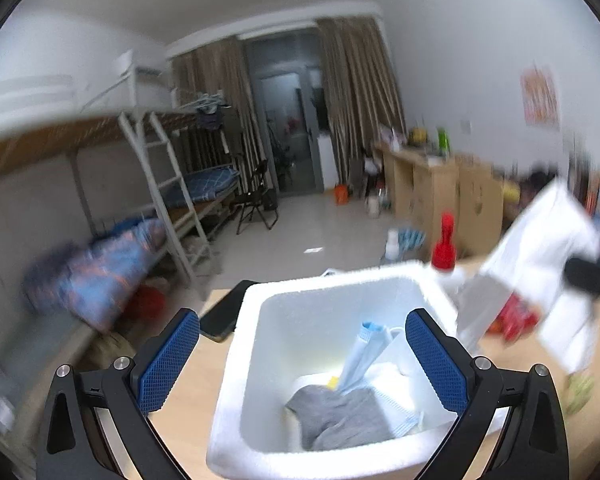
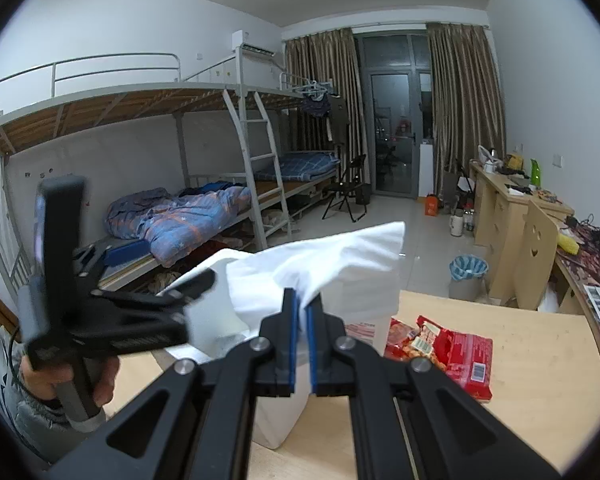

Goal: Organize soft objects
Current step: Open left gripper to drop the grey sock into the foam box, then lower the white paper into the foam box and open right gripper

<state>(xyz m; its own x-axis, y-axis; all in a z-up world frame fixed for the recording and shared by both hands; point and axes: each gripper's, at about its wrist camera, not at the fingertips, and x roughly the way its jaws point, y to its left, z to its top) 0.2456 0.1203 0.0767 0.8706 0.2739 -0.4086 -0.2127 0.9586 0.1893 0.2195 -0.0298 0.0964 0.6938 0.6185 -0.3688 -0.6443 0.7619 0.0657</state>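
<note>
A white foam box (image 1: 236, 380) stands on the wooden table. Inside lie a grey cloth (image 1: 340, 416) and a light blue face mask (image 1: 364, 356). My left gripper (image 1: 302, 364) is open and empty, its blue pads either side of the box above its near part. My right gripper (image 2: 301, 316) is shut on a white cloth (image 2: 340, 256) and holds it up over the box (image 2: 276, 424). In the left wrist view this cloth (image 1: 536, 256) hangs blurred at the right. The left gripper (image 2: 100, 312) shows at the left of the right wrist view.
A black phone (image 1: 224, 312) lies left of the box. Red snack packets (image 2: 448, 348) lie on the table (image 2: 520, 360) right of the box. A red-capped bottle (image 1: 444, 244) stands behind the box. Bunk beds, desks and a bin fill the room beyond.
</note>
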